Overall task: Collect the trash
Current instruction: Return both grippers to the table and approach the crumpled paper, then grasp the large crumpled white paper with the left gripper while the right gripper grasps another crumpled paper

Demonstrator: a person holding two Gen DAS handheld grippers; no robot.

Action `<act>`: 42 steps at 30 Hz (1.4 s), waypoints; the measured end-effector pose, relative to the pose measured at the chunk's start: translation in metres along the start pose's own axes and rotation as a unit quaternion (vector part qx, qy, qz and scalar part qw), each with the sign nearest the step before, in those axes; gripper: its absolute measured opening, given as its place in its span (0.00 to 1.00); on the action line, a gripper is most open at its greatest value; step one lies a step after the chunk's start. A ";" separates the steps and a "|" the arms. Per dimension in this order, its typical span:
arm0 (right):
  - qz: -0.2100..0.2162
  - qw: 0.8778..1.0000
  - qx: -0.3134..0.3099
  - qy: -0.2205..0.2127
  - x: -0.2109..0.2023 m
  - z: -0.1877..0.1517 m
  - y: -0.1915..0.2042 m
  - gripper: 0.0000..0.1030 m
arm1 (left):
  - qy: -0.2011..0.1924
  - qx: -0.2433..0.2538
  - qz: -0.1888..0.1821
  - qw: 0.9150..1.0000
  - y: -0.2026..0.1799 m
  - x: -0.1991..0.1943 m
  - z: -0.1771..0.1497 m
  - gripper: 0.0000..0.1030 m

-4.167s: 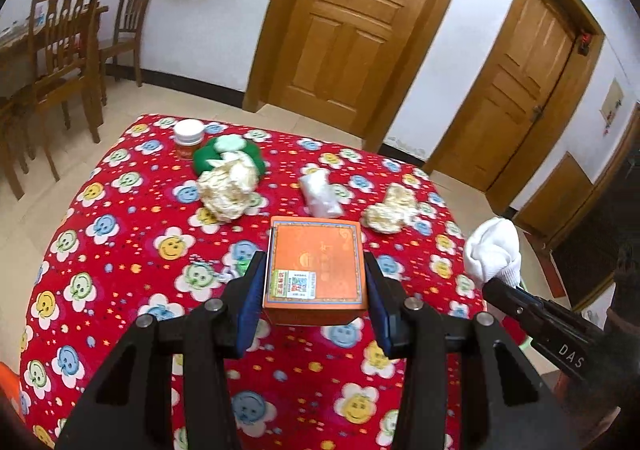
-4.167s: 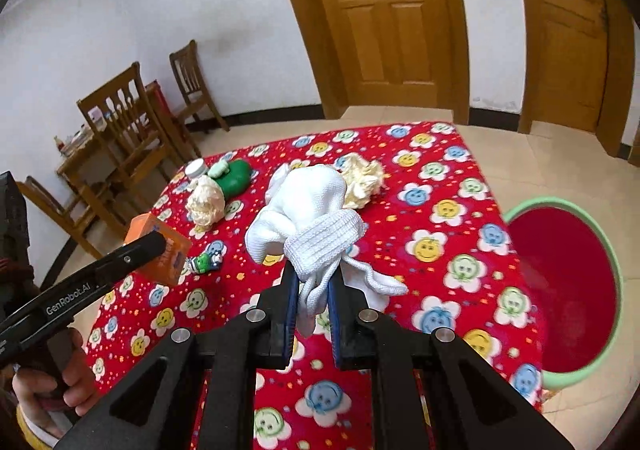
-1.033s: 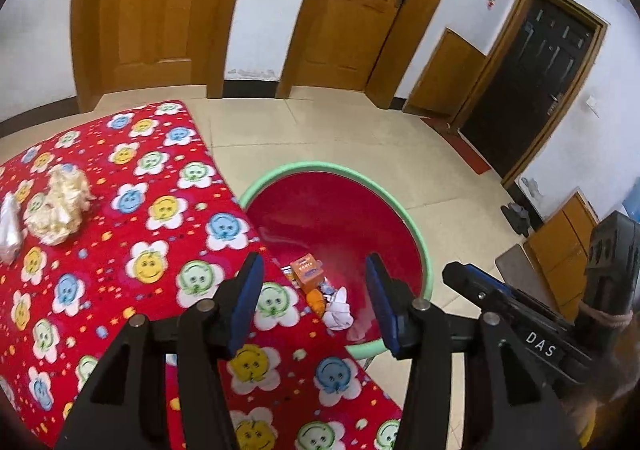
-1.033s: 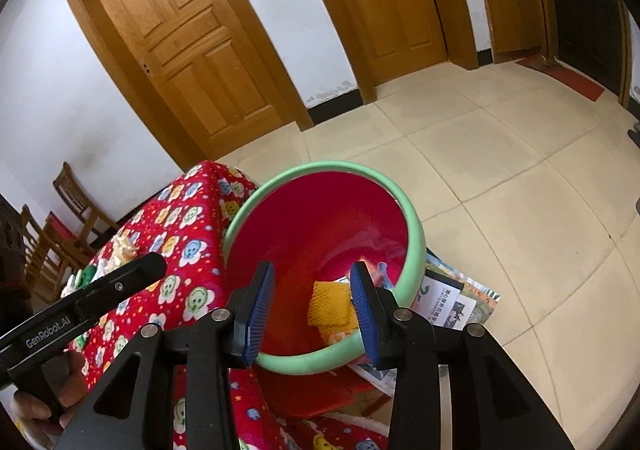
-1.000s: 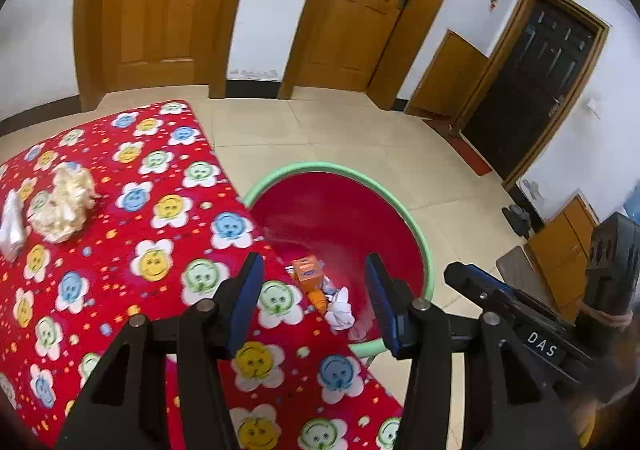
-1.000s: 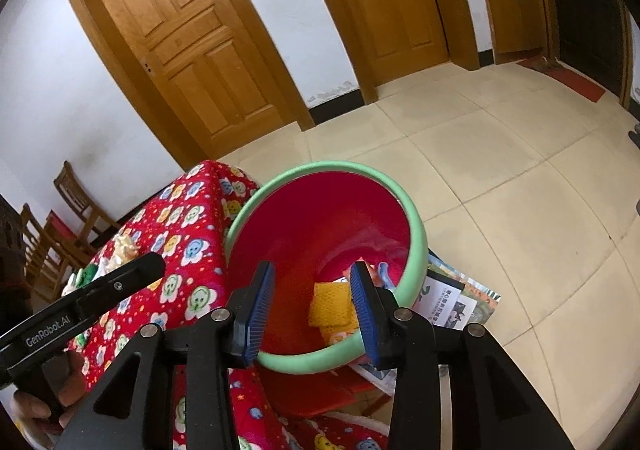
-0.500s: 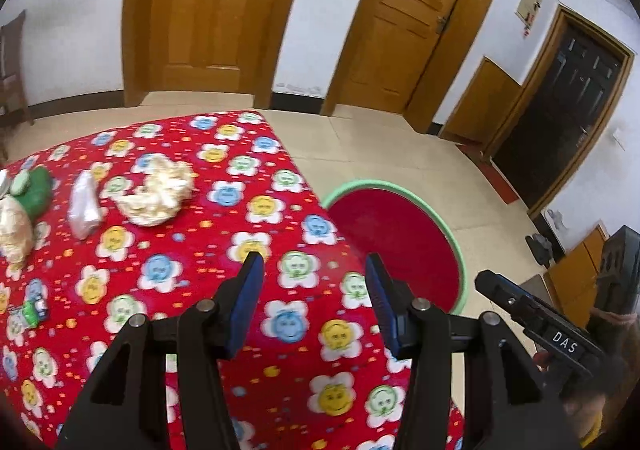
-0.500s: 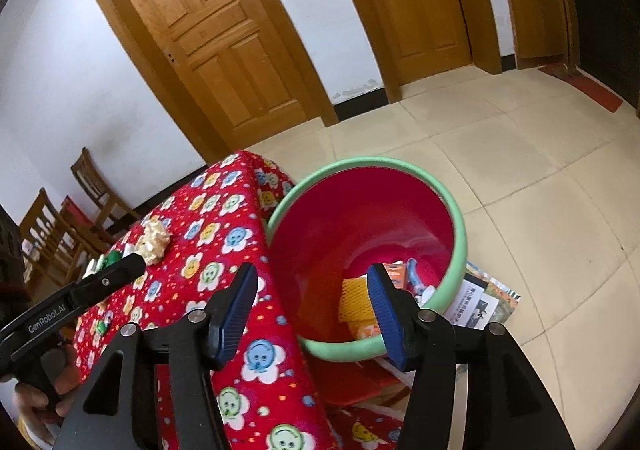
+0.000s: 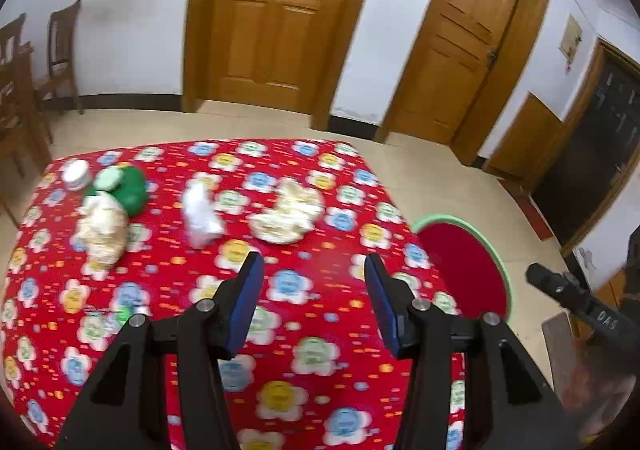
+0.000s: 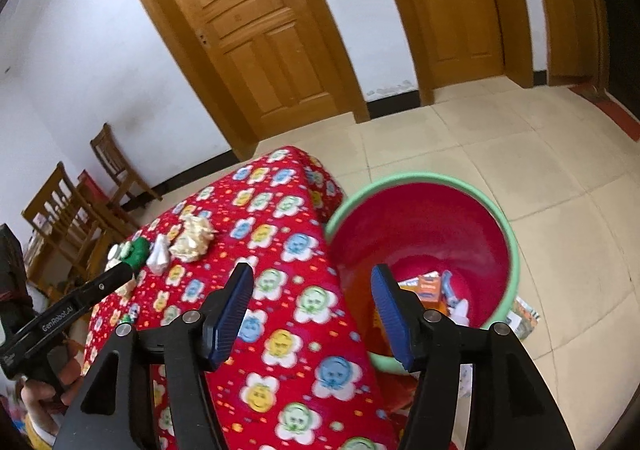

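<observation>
While both grippers stand released, right gripper (image 10: 312, 306) just widened, left gripper (image 9: 314, 300) empty; paper wads (image 9: 286, 216), white bag (image 9: 200, 216), green bag (image 9: 124, 188) on table (image 9: 320, 370); bin (image 10: 424, 226) beside table holds trash

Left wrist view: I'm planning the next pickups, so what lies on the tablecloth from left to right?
White-lidded jar → cream crumpled wad with the green item just behind it → white wrapper → pale crumpled paper; past the table's right edge, the red bin.
</observation>
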State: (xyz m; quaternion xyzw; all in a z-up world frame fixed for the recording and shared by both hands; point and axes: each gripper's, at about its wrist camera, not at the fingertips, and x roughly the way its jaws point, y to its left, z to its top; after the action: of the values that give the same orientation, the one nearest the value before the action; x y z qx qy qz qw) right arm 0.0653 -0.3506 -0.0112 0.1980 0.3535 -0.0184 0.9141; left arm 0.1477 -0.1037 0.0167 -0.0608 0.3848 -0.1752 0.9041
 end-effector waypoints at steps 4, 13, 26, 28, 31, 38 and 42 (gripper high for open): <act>0.009 1.000 -0.022 0.003 0.004 0.011 0.026 0.62 | -0.010 -0.017 0.027 0.999 0.032 -0.010 0.004 0.50; 0.023 0.997 -0.068 0.016 0.027 0.030 0.085 0.64 | -0.020 -0.051 0.081 0.995 0.100 -0.022 0.017 0.50; 0.036 0.992 -0.109 0.044 0.105 0.030 0.151 0.70 | -0.011 -0.077 0.101 0.992 0.155 0.020 0.017 0.54; 0.037 0.992 -0.106 0.054 0.122 0.027 0.157 0.71 | -0.009 -0.073 0.110 0.991 0.160 0.028 0.014 0.54; 0.032 0.992 -0.104 0.064 0.144 0.022 0.161 0.73 | -0.007 -0.074 0.115 0.991 0.168 0.039 0.011 0.54; 0.017 0.992 -0.086 0.090 0.190 0.014 0.167 0.73 | -0.010 -0.094 0.116 0.989 0.185 0.052 0.004 0.54; 0.007 0.992 -0.079 0.095 0.206 0.011 0.166 0.73 | -0.011 -0.113 0.114 0.987 0.198 0.057 0.002 0.54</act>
State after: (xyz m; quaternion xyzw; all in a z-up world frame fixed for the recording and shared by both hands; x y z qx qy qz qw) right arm 0.2554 -0.1798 -0.0805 0.1285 0.4376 0.0346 0.8892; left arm 0.2389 0.0595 -0.0686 -0.1206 0.3967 -0.0258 0.9097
